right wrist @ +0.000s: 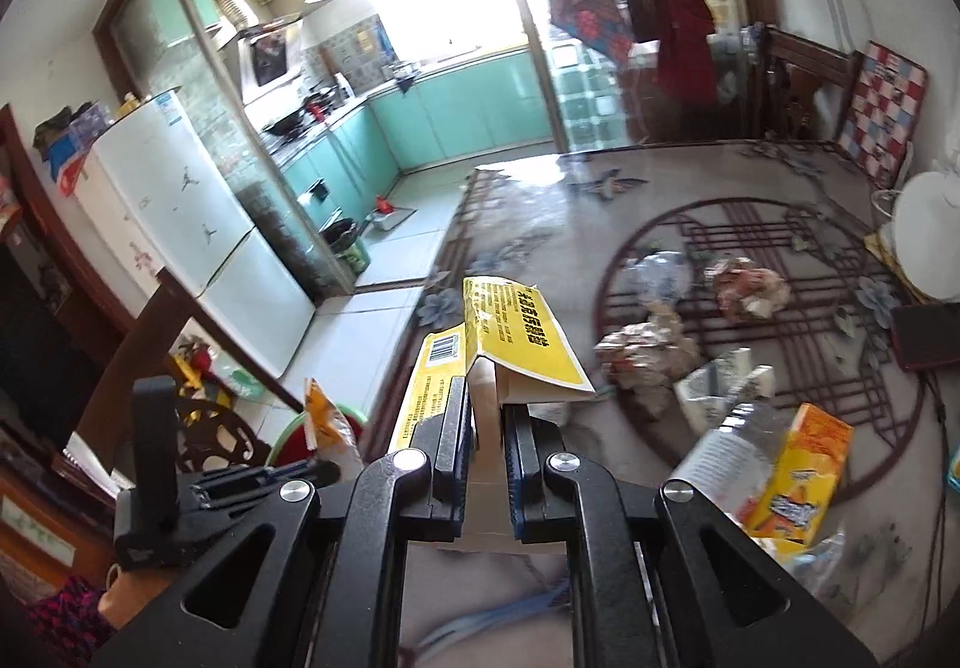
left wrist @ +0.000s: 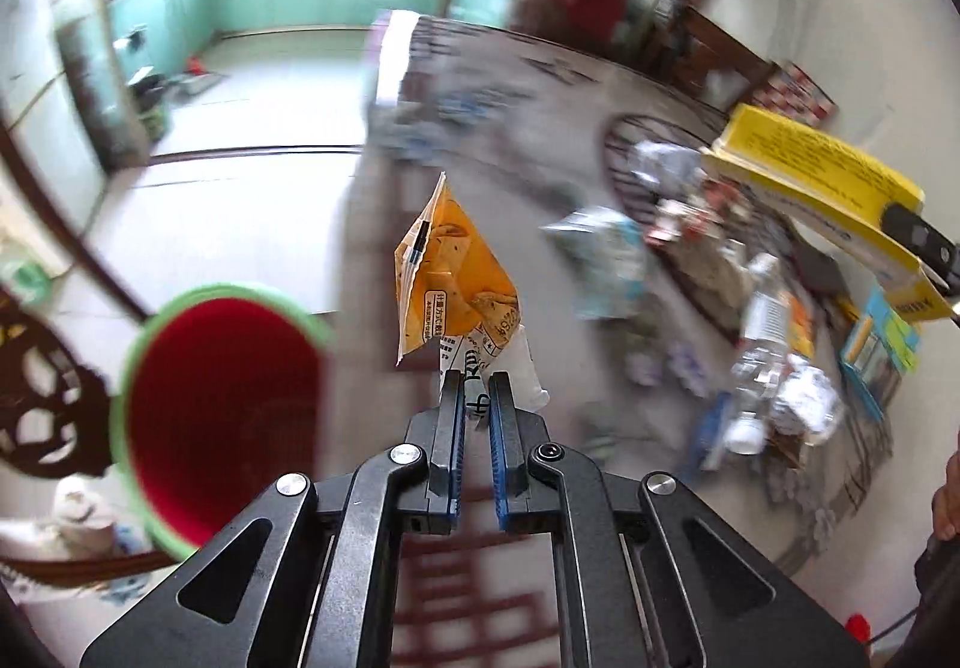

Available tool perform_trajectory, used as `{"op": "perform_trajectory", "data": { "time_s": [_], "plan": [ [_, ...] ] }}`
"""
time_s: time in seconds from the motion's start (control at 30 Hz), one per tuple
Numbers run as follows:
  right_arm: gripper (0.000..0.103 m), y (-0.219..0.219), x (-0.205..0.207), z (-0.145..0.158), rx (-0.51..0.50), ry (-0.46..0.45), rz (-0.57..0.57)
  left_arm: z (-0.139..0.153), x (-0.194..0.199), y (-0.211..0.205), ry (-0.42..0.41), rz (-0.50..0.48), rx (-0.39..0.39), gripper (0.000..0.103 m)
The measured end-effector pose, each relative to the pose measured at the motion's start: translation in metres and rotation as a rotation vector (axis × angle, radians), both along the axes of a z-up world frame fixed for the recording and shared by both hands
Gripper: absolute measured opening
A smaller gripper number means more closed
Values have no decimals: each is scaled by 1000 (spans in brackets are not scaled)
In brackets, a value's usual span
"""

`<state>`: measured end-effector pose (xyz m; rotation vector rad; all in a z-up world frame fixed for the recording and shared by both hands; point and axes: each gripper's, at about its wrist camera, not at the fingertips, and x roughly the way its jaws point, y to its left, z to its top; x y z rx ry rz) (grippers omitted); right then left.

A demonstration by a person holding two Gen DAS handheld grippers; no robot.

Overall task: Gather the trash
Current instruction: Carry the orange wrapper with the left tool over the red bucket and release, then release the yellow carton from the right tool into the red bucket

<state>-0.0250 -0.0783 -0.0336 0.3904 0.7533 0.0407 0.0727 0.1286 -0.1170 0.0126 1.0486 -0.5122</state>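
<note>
Left tongs [left wrist: 477, 392] pinching orange snack wrapper [left wrist: 453, 278], held up just right of red bin [left wrist: 222, 416]. Right tongs [right wrist: 486, 419] clamped on yellow carton [right wrist: 516, 341] above rug [right wrist: 810, 248]; loose trash on rug.

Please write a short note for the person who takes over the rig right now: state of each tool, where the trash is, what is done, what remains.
Left tool: shut on the orange snack wrapper, held in the air close to the red bin with green rim.
Right tool: shut on the flattened yellow box, also lifted.
Done: both pieces picked up; neither is in the bin yet.
Left: a clear plastic bottle, an orange carton and crumpled papers lie on the rug.
</note>
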Motion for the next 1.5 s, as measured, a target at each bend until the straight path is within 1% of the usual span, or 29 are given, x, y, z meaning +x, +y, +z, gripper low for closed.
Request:
{"op": "perform_trajectory", "data": {
  "time_s": [0.1, 0.2, 0.33, 0.47, 0.73, 0.83, 1.07, 1.1, 1.17, 1.2, 1.23, 1.27, 1.3, 1.33, 1.4, 1.5],
  "plan": [
    [8, 23, 14, -5, 0, 8, 57, -7, 8, 39, 16, 85, 23, 7],
    [8, 48, 27, -11, 11, 19, 116, -19, 14, 69, 41, 146, 49, 7],
    [8, 82, 45, -21, 30, 42, 187, -32, 19, 98, 66, 195, 77, 7],
    [8, 110, 61, -34, 41, 69, 240, -39, 25, 124, 88, 224, 77, 7],
    [8, 152, 88, -64, 69, 129, 306, -48, 41, 134, 101, 227, 66, 7],
    [8, 162, 96, -73, 80, 155, 322, -52, 46, 137, 116, 232, 51, 7],
    [8, 178, 111, -90, 90, 199, 359, -55, 51, 144, 119, 237, 63, 7],
    [8, 180, 113, -92, 91, 205, 366, -56, 52, 144, 128, 235, 55, 9],
    [10, 182, 116, -95, 92, 210, 375, -58, 53, 145, 142, 234, 42, 19],
    [11, 183, 116, -95, 93, 213, 377, -58, 53, 145, 141, 237, 40, 32],
    [12, 183, 115, -95, 96, 214, 378, -57, 53, 144, 136, 239, 37, 48],
    [16, 182, 115, -96, 101, 213, 376, -56, 53, 143, 127, 243, 35, 56],
    [22, 181, 114, -96, 103, 212, 369, -55, 52, 143, 116, 248, 32, 65],
    [25, 178, 113, -95, 104, 210, 357, -53, 51, 142, 104, 251, 28, 68],
    [36, 172, 109, -94, 104, 198, 332, -50, 51, 139, 92, 250, 25, 69],
    [39, 161, 102, -87, 111, 175, 300, -45, 48, 134, 79, 247, 21, 69]
  ]
}}
